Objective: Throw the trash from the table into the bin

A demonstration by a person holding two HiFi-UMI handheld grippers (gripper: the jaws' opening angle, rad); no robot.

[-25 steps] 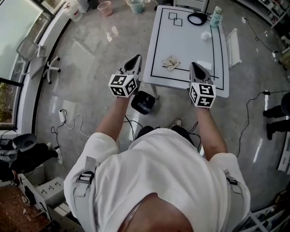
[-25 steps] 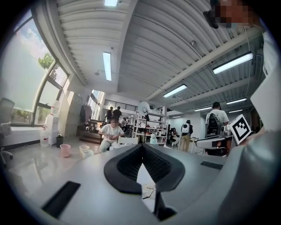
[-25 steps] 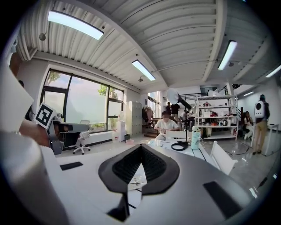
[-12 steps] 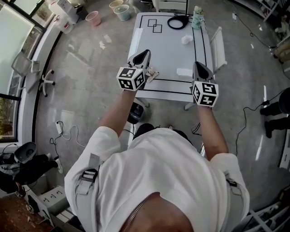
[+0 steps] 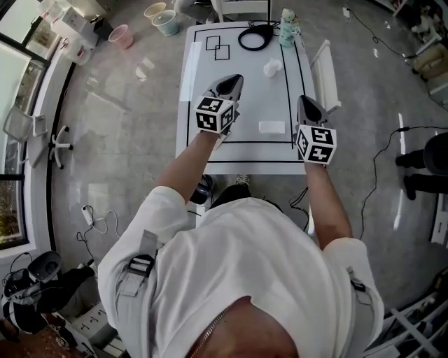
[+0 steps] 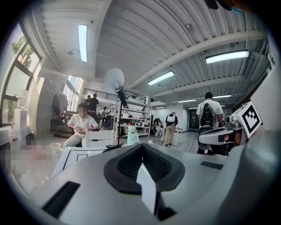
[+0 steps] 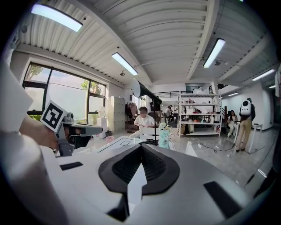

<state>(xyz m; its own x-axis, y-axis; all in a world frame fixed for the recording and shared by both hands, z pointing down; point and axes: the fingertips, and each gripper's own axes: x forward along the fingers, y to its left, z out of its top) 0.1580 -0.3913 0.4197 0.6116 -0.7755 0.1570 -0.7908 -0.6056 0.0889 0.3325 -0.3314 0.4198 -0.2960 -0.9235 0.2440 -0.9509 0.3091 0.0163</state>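
Holding both grippers out over the near half of the white desk point(image 5: 241, 70), we have the left gripper point(image 5: 233, 82) above its left part and the right gripper point(image 5: 304, 103) above its right margin, the two well apart. In the left gripper view the fingers point(image 6: 125, 167) are pressed together with nothing between them. The right gripper view shows the same: fingers point(image 7: 123, 165) closed on each other and empty.

We see trash lying on the desk inside the black tape border point(image 5: 289, 77). A crumpled paper ball point(image 5: 271, 68) sits towards the far right. A flat white piece of paper point(image 5: 271, 127) lies near the front line, between our two grippers and touching neither. Whether anything lies under the left gripper we cannot tell.

At the far edge of the desk are a coiled black cable point(image 5: 255, 36) and, just beside it, a pale green bottle point(image 5: 287, 26). A white board point(image 5: 322, 63) leans by the desk's right side.

The dark bin point(image 5: 204, 187) stands on the floor by the desk's near left corner, partly behind our left arm. Three small buckets point(image 5: 155, 10) stand on the floor beyond the desk's far left corner.
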